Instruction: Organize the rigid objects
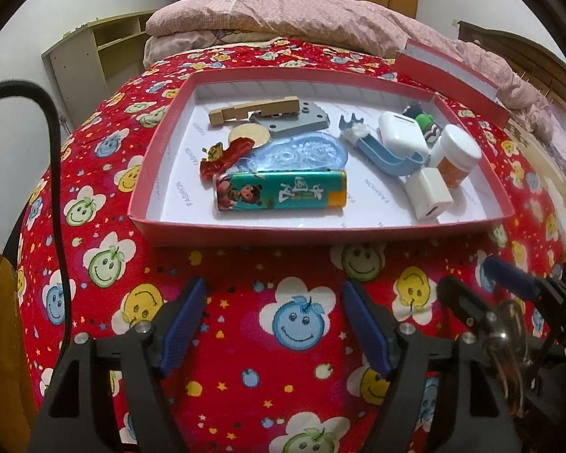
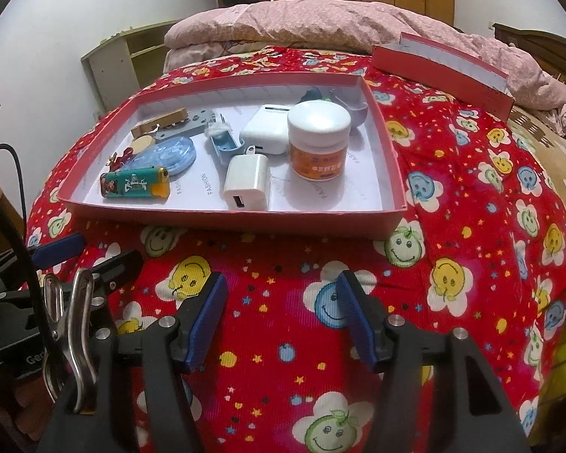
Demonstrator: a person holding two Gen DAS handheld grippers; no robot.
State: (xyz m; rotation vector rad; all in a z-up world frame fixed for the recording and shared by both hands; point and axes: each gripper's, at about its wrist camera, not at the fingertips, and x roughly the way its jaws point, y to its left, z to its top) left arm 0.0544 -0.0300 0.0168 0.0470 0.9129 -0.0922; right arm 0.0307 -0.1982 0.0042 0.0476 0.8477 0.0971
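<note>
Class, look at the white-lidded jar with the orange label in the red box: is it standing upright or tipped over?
Upright. The white-lidded jar rests on its base in the red box, lid on top.

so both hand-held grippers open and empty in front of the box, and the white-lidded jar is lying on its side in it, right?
Not quite. The jar stands upright in the box, lid on top, as the right wrist view shows. The rest holds: the left hand-held gripper and right hand-held gripper are open and empty in front of the box.
</note>
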